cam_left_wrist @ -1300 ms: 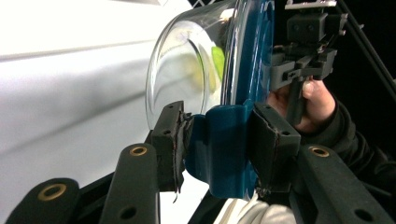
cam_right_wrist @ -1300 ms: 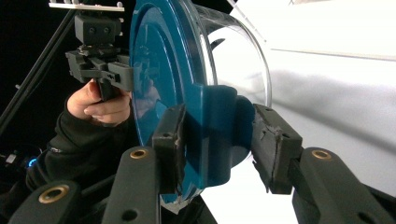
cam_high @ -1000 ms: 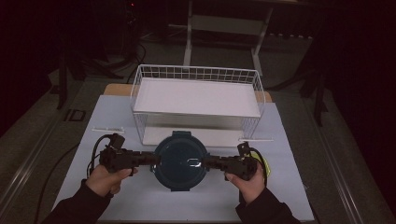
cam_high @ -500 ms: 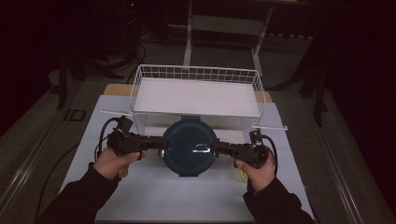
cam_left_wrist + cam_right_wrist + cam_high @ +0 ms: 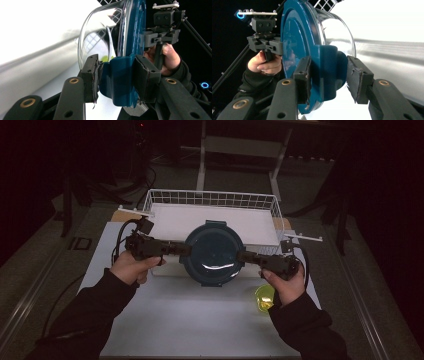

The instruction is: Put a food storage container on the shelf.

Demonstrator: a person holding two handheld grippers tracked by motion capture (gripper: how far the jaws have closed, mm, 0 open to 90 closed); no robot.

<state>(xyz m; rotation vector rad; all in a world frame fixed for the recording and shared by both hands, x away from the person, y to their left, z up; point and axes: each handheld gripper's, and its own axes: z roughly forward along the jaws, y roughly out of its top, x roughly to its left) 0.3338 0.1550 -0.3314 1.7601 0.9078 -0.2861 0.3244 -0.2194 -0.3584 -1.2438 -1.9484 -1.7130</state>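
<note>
High view first: I've got the round container (image 5: 212, 252) with its teal lid gripped from both sides, sitting mid-frame, over the near edge of the white wire basket (image 5: 165, 199). My left gripper (image 5: 176, 248) comes in from the left of the frame, my right gripper (image 5: 246, 256) from the right, each clamped on a side latch. A small yellow-green thing (image 5: 264, 297) lies on the table by my right hand (image 5: 282, 280), lower right; I can't make out what it is.

Left gripper view: my two black jaws are narrowed onto the teal latch tab (image 5: 119, 78) at centre, the clear glass bowl (image 5: 100, 32) curving off to upper left. Pads look pressed on the tab on both sides.

Right gripper view: same story, jaws around the teal latch (image 5: 328, 72); the left pad bears on it, the right pad may stand a hair off, hard to tell.

My read: this is the carry step, heading for the basket. Next calls for keeping both hands level and matched, clearing the wire rim, then lowering inside.
</note>
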